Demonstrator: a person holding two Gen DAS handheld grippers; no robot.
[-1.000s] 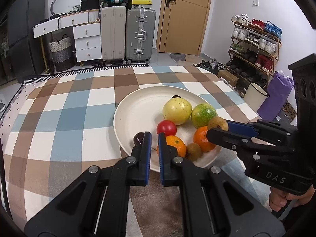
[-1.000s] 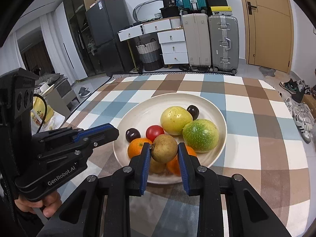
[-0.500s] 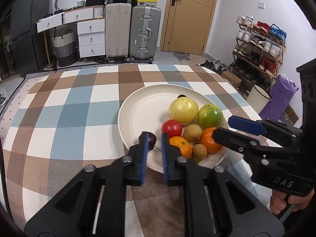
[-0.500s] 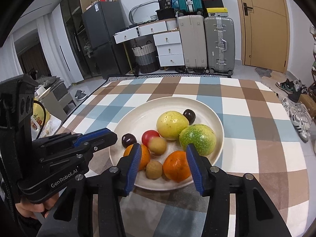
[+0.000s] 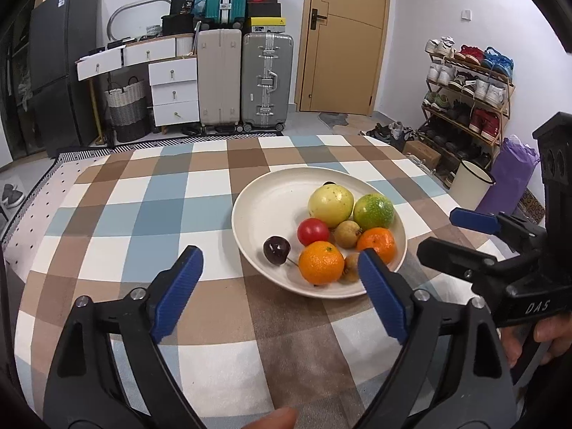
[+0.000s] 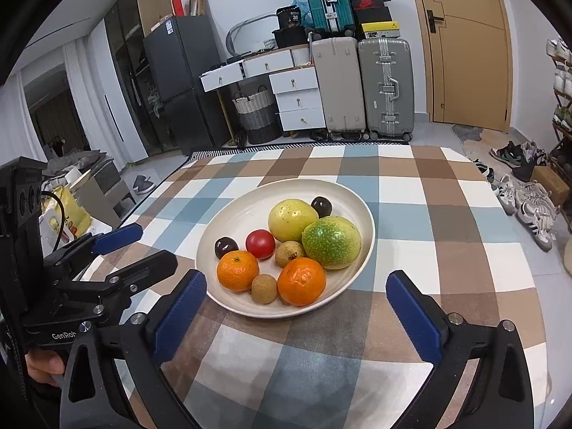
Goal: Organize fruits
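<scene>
The left tongs [image 5: 280, 268] and right tongs [image 6: 296, 295] are both opening wide and hold nothing. All fruits lie together in the round cream plate [image 6: 228, 228] near the tabletop's near edge, so sorting seems finished.

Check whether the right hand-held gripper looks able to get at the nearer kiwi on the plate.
Probably yes: the right hand-held gripper is opening, empty, and the kiwi lies by the plate's near rim, though both oranges crowd it.

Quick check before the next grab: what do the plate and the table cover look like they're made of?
Plate: cream, matte with a faint sheen, smooth rim; probably ceramic or melamine, can't tell which. Table cover: soft woven-looking checked fabric, no glare, draping over the table edges.
</scene>
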